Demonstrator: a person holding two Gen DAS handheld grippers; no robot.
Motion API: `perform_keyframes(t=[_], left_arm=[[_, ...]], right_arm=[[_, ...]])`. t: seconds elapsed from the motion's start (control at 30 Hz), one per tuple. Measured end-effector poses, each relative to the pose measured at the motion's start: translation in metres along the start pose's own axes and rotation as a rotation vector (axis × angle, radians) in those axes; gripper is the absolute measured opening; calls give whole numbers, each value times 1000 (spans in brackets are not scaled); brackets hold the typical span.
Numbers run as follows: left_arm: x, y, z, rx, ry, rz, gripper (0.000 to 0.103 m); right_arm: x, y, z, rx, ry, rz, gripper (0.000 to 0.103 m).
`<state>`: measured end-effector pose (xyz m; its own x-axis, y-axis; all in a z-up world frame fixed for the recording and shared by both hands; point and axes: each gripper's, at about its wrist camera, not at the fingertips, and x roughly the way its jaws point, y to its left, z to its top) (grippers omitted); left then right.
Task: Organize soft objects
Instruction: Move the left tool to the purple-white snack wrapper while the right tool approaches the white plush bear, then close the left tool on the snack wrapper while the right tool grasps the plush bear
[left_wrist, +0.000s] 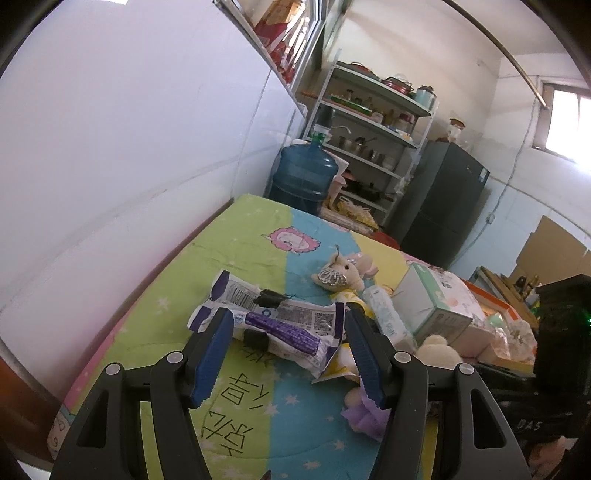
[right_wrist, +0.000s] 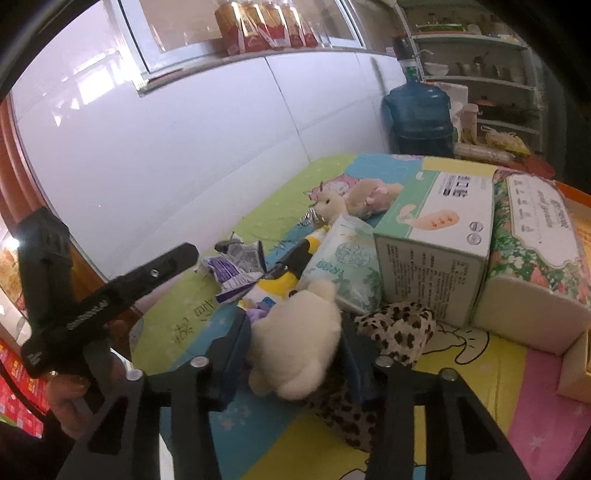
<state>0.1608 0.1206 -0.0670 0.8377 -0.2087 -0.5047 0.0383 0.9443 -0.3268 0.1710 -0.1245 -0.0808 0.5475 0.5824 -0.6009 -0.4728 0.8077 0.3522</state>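
Observation:
A crumpled purple-and-white snack packet (left_wrist: 280, 325) lies on the colourful quilt (left_wrist: 166, 295). My left gripper (left_wrist: 288, 312) is open, one blue pad on each side of the packet with gaps left. The right wrist view shows one of its black fingers (right_wrist: 166, 266) reaching toward the same packet (right_wrist: 232, 273). My right gripper (right_wrist: 293, 321) is shut on a white plush toy (right_wrist: 295, 332), its pads pressing both flanks. The toy rests on a leopard-print cloth (right_wrist: 399, 328). A beige plush mouse (left_wrist: 340, 275) lies farther back.
A soft tissue pack (right_wrist: 343, 269), a white-green tissue box (right_wrist: 436, 236) and a floral tissue pack (right_wrist: 535, 236) crowd the right side. A purple fluffy piece (left_wrist: 364, 417) sits by my left gripper. Beyond the quilt stand a blue water jug (left_wrist: 303, 177) and shelves.

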Motion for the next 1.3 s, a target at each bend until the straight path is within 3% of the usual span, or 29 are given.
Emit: perform_keyframes(t=[0.07, 0.23, 0.4, 0.8, 1.1, 1.3], left_arm=[[1, 1, -1, -4, 5, 1, 65], [3, 0, -5, -8, 23, 5, 65], [10, 0, -10, -35, 56, -2, 65], [45, 25, -14, -268, 169, -17, 64], [70, 16, -2, -223, 179, 20, 64], [74, 16, -2, -217, 169, -4, 52]], right_arm=[[-9, 1, 1, 7, -24, 24, 34], [-39, 6, 5, -18, -113, 44, 34], [-57, 2, 6, -12, -150, 46, 34], [-61, -6, 3, -5, -161, 51, 34], [-59, -11, 1, -5, -158, 57, 35], [-58, -17, 0, 4, -156, 61, 35]])
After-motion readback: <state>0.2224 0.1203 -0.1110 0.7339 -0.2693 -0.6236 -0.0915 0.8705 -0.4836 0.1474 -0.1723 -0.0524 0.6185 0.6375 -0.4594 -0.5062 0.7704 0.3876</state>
